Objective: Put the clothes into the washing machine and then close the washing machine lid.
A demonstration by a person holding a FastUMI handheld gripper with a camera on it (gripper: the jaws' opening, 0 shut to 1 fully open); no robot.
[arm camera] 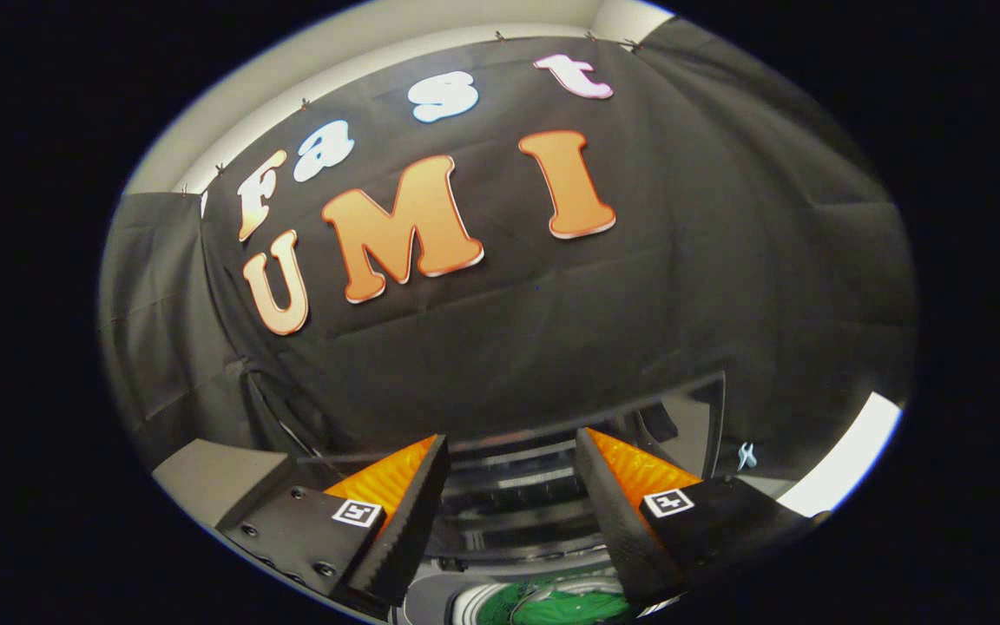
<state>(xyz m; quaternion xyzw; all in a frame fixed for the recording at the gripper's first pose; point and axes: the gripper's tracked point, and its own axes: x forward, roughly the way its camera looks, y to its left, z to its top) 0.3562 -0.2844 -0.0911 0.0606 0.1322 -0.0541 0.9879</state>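
My gripper (510, 451) is open, with an empty gap between its two fingers. Beyond the fingers stands the raised, dark glossy washing machine lid (517, 495), upright against the black cloth wall. Low between the fingers I see part of the machine's light rim (435, 603) and a green cloth (565, 606) lying inside the drum opening. The fingers hang above that opening and touch nothing.
The black cloth wall (483, 330) rises close behind the machine. A grey surface (213, 477) lies to the left of the fingers. A white strip (843, 464) runs at the right, beside the lid's edge.
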